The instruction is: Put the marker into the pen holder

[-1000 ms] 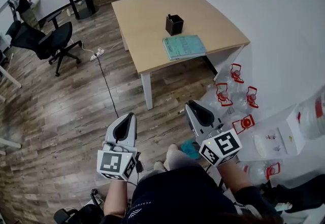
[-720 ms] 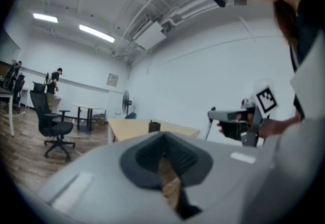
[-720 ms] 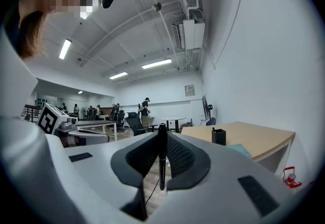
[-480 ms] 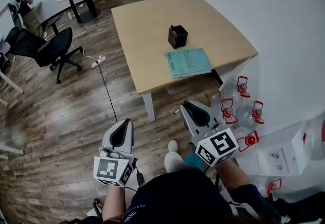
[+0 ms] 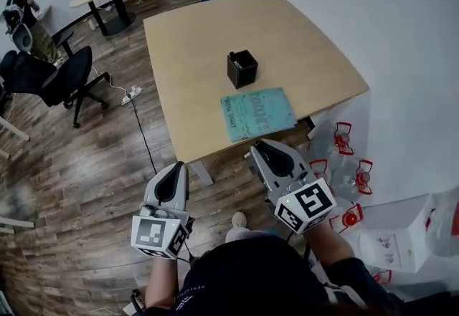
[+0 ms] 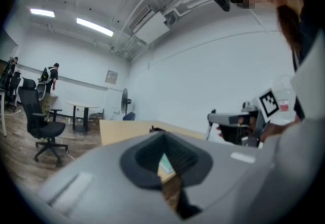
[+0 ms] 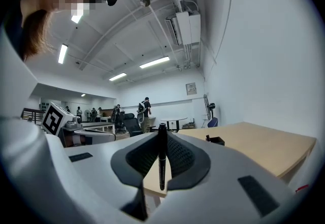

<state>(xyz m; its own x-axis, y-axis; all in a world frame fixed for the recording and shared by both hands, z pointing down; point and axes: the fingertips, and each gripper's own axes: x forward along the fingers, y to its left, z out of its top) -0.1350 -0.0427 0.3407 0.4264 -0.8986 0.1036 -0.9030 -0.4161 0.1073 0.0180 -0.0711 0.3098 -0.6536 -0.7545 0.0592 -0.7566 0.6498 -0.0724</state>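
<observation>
1. Right gripper was clamped on the black marker; the left gripper was closed on nothing.
2. Both hung at the table's near edge, with the pen holder farther off.
3. This looked like the carrying step; next, the marker needed lining up over the holder's mouth.

Closing in on the table
The pen holder and green booklet sit nearer in the head view than a second ago. The right gripper now overlaps the table's near edge, just below the booklet.
</observation>
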